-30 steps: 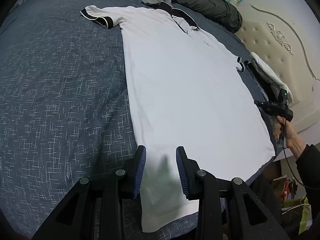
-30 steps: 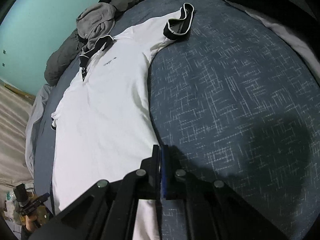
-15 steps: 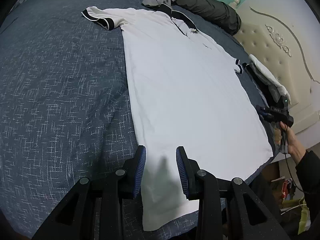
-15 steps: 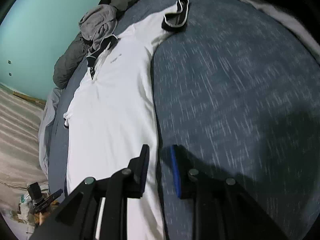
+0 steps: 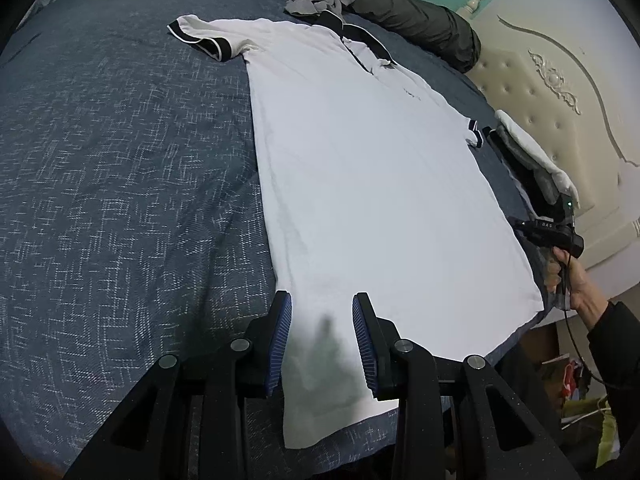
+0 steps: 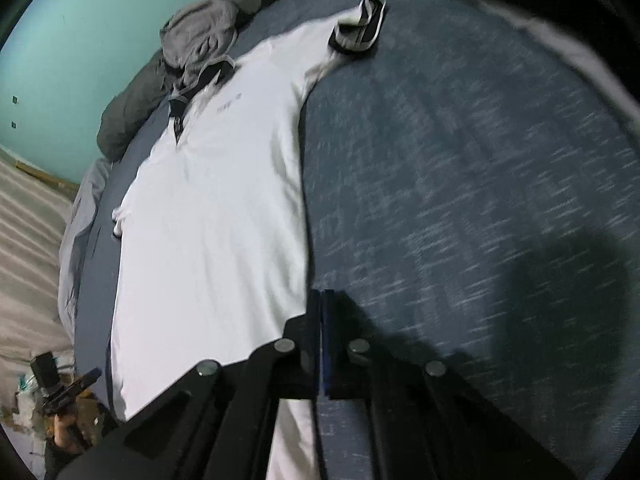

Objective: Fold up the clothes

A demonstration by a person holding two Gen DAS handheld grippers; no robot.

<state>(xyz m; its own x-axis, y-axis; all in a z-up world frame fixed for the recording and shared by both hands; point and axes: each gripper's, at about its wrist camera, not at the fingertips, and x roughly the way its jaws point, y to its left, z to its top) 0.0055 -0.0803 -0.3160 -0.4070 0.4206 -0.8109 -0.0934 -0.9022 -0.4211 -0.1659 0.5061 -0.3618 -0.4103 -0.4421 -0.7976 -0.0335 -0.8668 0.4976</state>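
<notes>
so far nothing is folded, by my reading: the white polo shirt [image 5: 372, 184] lies flat and face up on the dark blue bedspread [image 5: 120, 168], hem near me, collar at the far end, both sleeves out.

near: my left gripper [image 5: 322, 338] is part spread above the hem near its left corner, both pads clear of the cloth, nothing pinched. my right gripper [image 6: 322, 340] has its pads pressed together right at the shirt's right edge; whether a bit of hem is caught between them i cannot tell, the view is blurred. all the folding is left: sleeves in, sides over, then hem to collar, i judge.

middle: a small stack of folded clothes [image 5: 532, 152] sits just right of the shirt, close to one sleeve cuff.

far: a grey garment [image 6: 200, 36] is heaped at the collar and seems to touch it; a dark rolled quilt [image 5: 416, 28] lies behind. the heap could snag a hem-to-collar fold.
</notes>
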